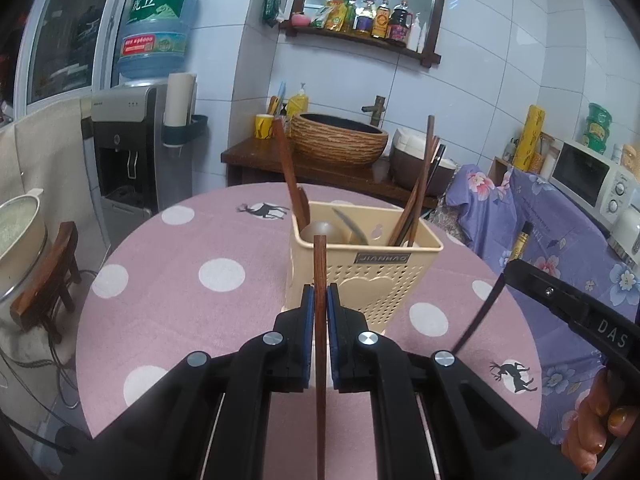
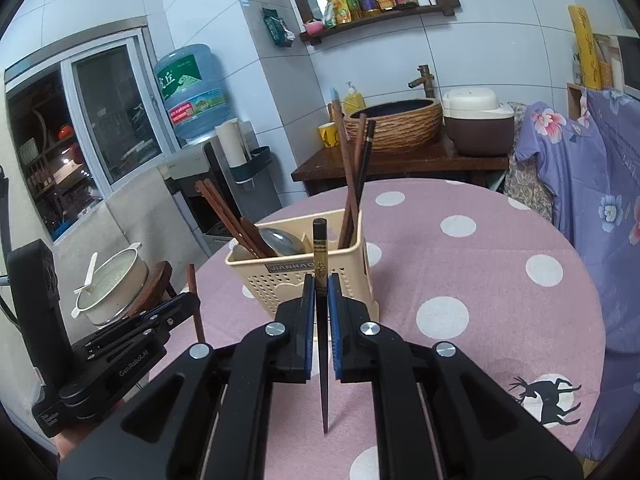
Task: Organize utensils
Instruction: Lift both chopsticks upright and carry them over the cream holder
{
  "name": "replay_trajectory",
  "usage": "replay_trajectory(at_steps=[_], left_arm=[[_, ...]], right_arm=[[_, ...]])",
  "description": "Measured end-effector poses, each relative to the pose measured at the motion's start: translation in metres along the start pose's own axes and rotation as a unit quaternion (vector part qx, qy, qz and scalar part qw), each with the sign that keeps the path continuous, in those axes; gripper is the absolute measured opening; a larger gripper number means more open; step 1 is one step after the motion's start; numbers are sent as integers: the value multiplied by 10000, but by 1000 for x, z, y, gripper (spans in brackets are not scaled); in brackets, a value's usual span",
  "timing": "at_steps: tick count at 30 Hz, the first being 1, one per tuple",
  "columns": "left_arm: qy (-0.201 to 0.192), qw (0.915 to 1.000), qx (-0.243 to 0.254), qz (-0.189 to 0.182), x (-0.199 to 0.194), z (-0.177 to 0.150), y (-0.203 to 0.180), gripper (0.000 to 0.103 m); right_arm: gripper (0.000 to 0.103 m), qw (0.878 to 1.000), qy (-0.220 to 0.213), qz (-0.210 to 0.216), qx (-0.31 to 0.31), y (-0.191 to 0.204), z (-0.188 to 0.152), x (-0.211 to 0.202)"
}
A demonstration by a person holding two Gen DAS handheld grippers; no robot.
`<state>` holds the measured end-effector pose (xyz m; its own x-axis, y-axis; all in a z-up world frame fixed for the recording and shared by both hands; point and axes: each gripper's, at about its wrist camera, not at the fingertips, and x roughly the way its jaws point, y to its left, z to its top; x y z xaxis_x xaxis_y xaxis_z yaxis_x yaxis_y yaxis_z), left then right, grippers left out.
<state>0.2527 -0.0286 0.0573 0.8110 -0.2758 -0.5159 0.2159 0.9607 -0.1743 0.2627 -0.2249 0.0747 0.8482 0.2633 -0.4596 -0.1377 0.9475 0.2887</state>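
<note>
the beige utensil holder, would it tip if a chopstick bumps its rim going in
Possibly. The beige utensil holder looks like thin perforated plastic, so probably light. Its long chopsticks lean well above the rim, raising the weight. The tablecloth should limit sliding, so a hard bump might rock it.

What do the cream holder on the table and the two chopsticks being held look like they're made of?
The holder looks like molded plastic: smooth matte cream walls, punched holes, an embossed heart. The chopstick in the left gripper looks like reddish-brown wood, with faint grain. The one in the right gripper is glossy black with gold printing; lacquered wood or plastic, I can't tell which.
</note>
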Motion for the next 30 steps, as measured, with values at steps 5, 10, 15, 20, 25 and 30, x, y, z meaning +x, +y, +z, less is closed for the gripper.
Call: replay_trajectory(at_steps=[5, 10, 15, 20, 25, 30], left_arm=[[-33, 10000, 49, -30, -1, 2, -5, 7], [-66, 10000, 31, -40, -3, 4, -3, 7], [-96, 9999, 16, -43, -6, 5, -2, 8], [-135, 9999, 31, -59, -8, 8, -3, 7], [-178, 9998, 23, -97, -11, 12, -2, 7], [-241, 9995, 37, -202, -19, 19, -2, 7]], right_arm=[[7, 9999, -32, -3, -117, 8, 3, -3], [7, 9999, -74, -27, -152, 9, 4, -5], [7, 9998, -82, -44, -182, 10, 4, -5], [7, 9997, -100, -60, -215, 11, 6, -6], [7, 9995, -104, -67, -299, 13, 10, -9], [7, 9995, -55, 44, -321, 14, 17, -13]])
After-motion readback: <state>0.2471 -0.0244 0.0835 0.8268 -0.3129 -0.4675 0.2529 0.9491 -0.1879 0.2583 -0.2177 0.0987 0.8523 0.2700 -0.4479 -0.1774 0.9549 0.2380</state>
